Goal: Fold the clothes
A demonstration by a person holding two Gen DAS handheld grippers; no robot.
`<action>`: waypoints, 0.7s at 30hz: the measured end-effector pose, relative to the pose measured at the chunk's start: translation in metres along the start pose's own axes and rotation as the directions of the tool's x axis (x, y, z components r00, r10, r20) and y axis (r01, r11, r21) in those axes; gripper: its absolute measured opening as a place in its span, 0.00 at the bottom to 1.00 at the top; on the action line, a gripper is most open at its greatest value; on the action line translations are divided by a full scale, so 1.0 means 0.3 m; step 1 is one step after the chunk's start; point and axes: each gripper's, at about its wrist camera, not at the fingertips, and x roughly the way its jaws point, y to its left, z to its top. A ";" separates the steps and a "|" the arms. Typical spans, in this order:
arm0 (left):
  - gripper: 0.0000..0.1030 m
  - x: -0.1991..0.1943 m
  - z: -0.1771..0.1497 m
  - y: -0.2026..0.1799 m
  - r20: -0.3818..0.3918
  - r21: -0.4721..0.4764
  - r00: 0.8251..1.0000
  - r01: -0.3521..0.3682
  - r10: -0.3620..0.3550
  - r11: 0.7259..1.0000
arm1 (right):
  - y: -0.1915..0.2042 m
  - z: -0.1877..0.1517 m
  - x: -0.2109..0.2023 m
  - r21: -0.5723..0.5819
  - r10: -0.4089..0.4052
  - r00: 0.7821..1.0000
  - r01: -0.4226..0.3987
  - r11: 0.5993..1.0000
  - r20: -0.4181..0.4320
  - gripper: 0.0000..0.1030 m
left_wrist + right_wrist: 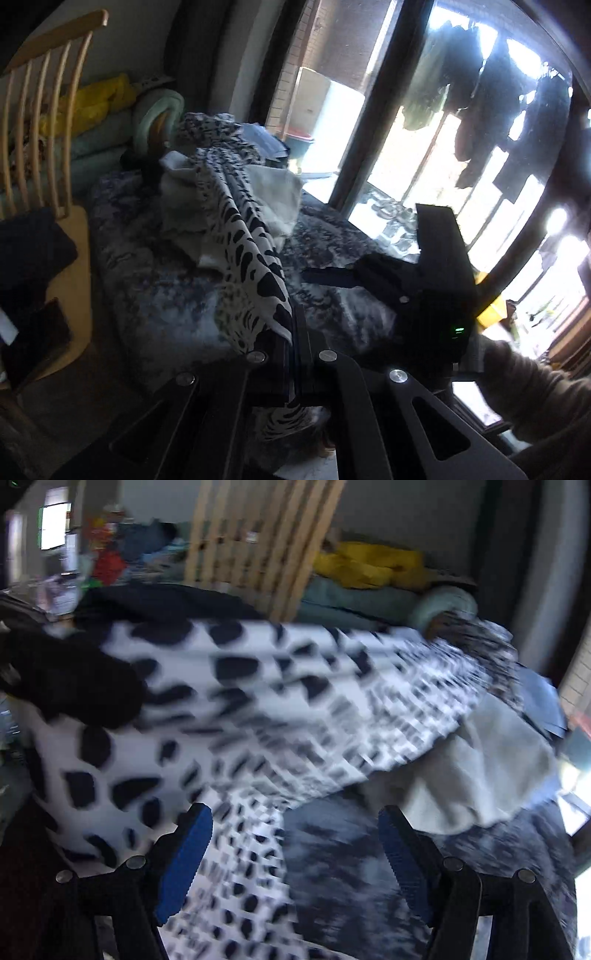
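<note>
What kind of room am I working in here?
Probably a lived-in bedroom or living room: a wooden chair, folded bedding stacked by the wall, and laundry hanging outside the big window.

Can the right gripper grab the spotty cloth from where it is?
Probably yes: the right gripper is open, the spotty cloth lies right ahead of its blue pads, and nothing blocks it.

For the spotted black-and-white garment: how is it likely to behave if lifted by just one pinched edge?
Probably floppy: the spotted garment sags in loose pleats from the shut left claw down onto the blue-grey bedspread. It looks thin and light, so the free end would likely trail and swing. It may bunch rather than hang flat, since it already gathers in folds over the pale cloth.
</note>
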 end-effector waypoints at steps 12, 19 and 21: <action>0.07 0.141 -0.010 0.293 -0.209 -0.171 0.957 -0.239 0.202 0.956 | 0.015 -0.212 0.234 0.012 0.076 0.919 -0.077 0.997 -0.388 0.75; 0.80 0.156 0.270 0.355 -0.108 -0.213 0.974 -0.217 0.198 0.953 | -0.044 -0.255 0.318 0.197 0.289 0.850 -0.222 0.955 -0.441 0.14; 0.80 0.208 0.391 0.367 -0.091 -0.217 0.978 -0.204 0.188 0.955 | -0.078 -0.259 0.291 0.214 0.307 0.848 -0.234 0.948 -0.432 0.13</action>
